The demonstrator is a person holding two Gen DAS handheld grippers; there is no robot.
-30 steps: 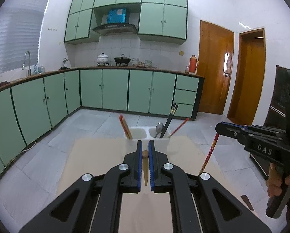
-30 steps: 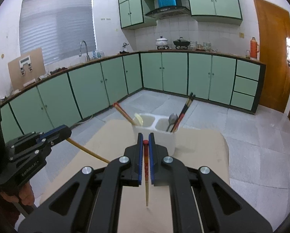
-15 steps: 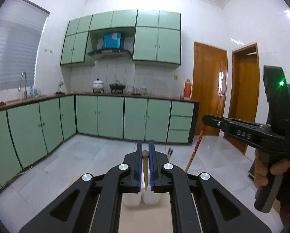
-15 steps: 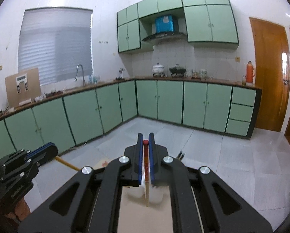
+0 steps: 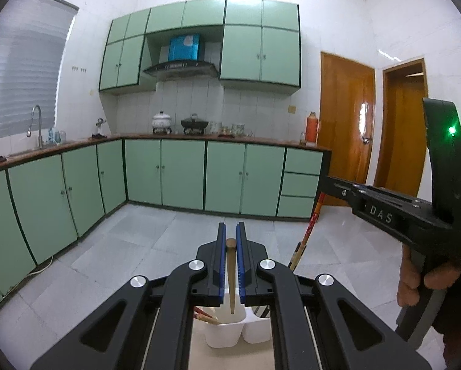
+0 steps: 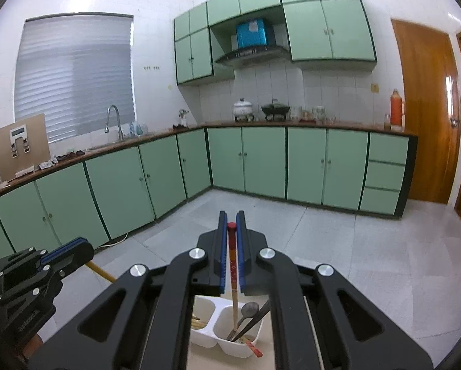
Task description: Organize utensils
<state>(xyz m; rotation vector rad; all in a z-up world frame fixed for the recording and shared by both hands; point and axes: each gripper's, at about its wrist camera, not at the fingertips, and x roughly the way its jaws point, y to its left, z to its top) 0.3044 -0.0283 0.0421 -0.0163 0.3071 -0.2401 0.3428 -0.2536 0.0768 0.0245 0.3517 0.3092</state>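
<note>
My left gripper point(image 5: 230, 243) is shut on a brown wooden chopstick point(image 5: 231, 277) that hangs tip-down over the left cup of a white two-cup utensil holder point(image 5: 224, 334). My right gripper point(image 6: 231, 225) is shut on a red-topped chopstick point(image 6: 233, 265) whose tip hangs over the right cup of the holder point(image 6: 227, 330). That right cup holds a metal spoon point(image 6: 249, 308), dark chopsticks and a red chopstick. The left cup holds red and wooden chopsticks point(image 5: 204, 314). The right gripper also shows at the right of the left wrist view point(image 5: 384, 212).
The holder stands on a beige tabletop point(image 6: 224, 360). Beyond are a grey tiled floor point(image 5: 138, 246), green kitchen cabinets point(image 5: 181, 172) and wooden doors point(image 5: 344, 123). The left gripper appears at the lower left of the right wrist view point(image 6: 61, 252).
Both grippers have risen and moved forward over the holder. The table and holder have dropped to the bottom of both views. Each still grips its chopstick.
</note>
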